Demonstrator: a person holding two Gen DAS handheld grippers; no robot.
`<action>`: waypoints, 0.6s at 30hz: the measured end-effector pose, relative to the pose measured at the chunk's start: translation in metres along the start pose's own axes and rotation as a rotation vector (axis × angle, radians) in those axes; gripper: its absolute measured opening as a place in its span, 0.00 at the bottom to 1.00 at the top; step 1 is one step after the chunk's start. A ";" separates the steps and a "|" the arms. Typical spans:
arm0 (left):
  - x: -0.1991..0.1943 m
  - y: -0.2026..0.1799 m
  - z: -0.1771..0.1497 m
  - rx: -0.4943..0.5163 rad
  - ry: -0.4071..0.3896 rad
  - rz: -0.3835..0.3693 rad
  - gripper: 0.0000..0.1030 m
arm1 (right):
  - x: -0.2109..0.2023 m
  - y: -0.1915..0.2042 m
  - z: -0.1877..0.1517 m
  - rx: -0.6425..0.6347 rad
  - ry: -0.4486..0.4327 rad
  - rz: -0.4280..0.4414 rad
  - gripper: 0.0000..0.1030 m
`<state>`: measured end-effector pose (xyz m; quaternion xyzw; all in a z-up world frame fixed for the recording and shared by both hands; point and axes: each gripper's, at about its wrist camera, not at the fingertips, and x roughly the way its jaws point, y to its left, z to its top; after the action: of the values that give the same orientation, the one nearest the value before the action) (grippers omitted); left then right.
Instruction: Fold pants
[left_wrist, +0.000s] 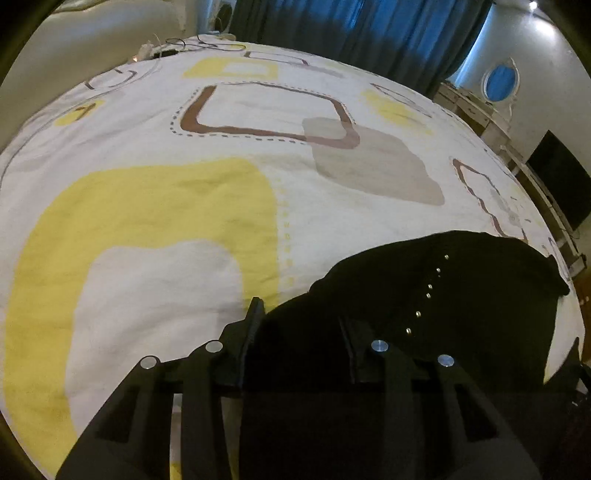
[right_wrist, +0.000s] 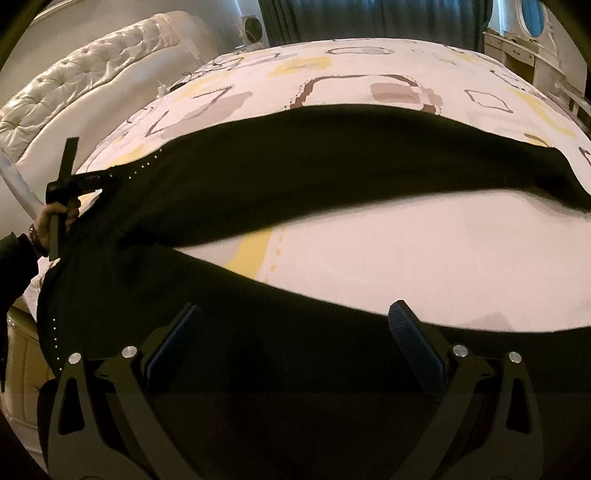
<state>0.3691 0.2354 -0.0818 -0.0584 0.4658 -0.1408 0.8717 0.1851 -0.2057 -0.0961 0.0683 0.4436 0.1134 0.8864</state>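
Black pants (right_wrist: 295, 166) with rows of small silver studs (left_wrist: 428, 295) lie spread on the bed, the two legs parted in a V with bare sheet between them. My left gripper (left_wrist: 299, 317) is narrowed on a fold of the black cloth; in the right wrist view the left gripper (right_wrist: 94, 181) pinches the studded edge at the far left, held by a person's hand (right_wrist: 55, 218). My right gripper (right_wrist: 293, 321) stands wide open just above the near leg, with cloth below its pads and nothing pinched.
The bed sheet (left_wrist: 147, 147) is white with yellow and brown shapes. A tufted headboard (right_wrist: 92, 74) is at the left, blue curtains (left_wrist: 369, 37) behind. A dresser with an oval mirror (left_wrist: 500, 81) and a dark screen (left_wrist: 561, 177) stand at the right.
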 end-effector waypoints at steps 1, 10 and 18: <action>0.000 -0.001 0.001 0.006 0.003 -0.009 0.34 | 0.000 -0.001 0.004 -0.008 0.000 0.021 0.98; -0.013 -0.002 0.006 -0.006 -0.012 -0.110 0.11 | 0.017 -0.064 0.125 -0.183 -0.092 0.189 0.98; -0.001 0.000 0.004 -0.049 0.007 -0.090 0.12 | 0.109 -0.114 0.224 -0.230 0.087 0.272 0.98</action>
<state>0.3720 0.2359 -0.0786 -0.1001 0.4689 -0.1687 0.8612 0.4438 -0.2918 -0.0719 0.0206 0.4524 0.2851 0.8448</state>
